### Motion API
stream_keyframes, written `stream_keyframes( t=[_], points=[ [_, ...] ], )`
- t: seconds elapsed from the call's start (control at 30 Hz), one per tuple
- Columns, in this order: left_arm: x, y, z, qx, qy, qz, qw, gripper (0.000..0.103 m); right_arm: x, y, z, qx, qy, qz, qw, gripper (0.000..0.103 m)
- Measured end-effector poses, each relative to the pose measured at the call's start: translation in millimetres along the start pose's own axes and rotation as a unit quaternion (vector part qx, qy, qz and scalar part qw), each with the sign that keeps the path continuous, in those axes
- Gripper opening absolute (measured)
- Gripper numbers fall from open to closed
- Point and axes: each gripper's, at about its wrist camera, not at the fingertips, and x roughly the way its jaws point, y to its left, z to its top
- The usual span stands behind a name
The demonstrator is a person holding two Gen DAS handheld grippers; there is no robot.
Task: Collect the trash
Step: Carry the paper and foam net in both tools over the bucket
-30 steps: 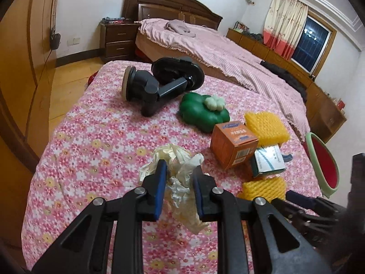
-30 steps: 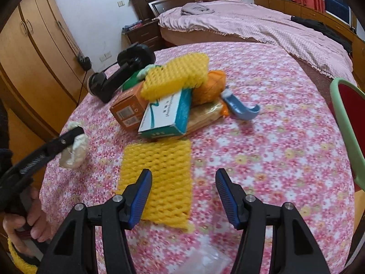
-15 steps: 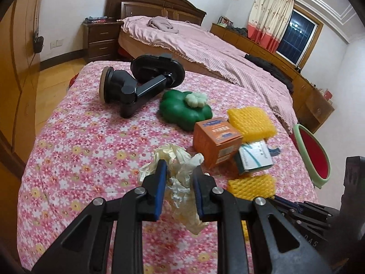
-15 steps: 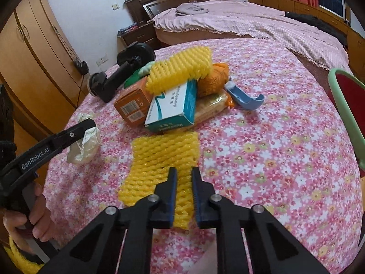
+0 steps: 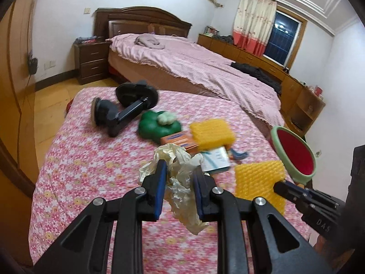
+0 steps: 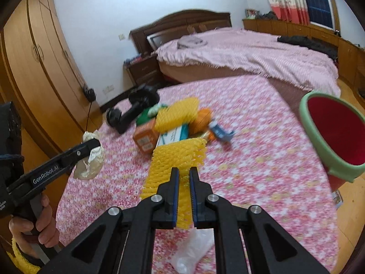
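My left gripper (image 5: 179,178) is shut on a crumpled cream plastic wrapper (image 5: 180,182) and holds it above the floral table (image 5: 79,159). It also shows in the right wrist view (image 6: 91,157), at the left. My right gripper (image 6: 182,182) is shut on a yellow foam net (image 6: 175,159), lifted off the table; it shows in the left wrist view (image 5: 260,175) too. A green bin with a red inside (image 6: 335,134) stands at the table's right edge.
On the table lie a black phone mount (image 5: 123,109), a green clover toy (image 5: 157,127), an orange box (image 6: 146,137), another yellow foam net (image 5: 212,132), a teal-and-white box (image 5: 216,159) and a blue hook (image 6: 221,132). A clear bag (image 6: 194,248) lies below my right gripper.
My right gripper closed on the yellow foam net and lifted it. My left gripper rose higher with the wrapper still in it.
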Motion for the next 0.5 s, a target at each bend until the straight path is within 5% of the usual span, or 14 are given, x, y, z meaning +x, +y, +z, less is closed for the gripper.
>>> stream_keyframes(
  t=[0.5],
  points=[
    [17, -124, 46, 0.082, 0.034, -0.099, 0.9912, 0.022, -68, -89, 28, 0.061, -0.086, -0.063, 0.992, 0.011]
  ],
)
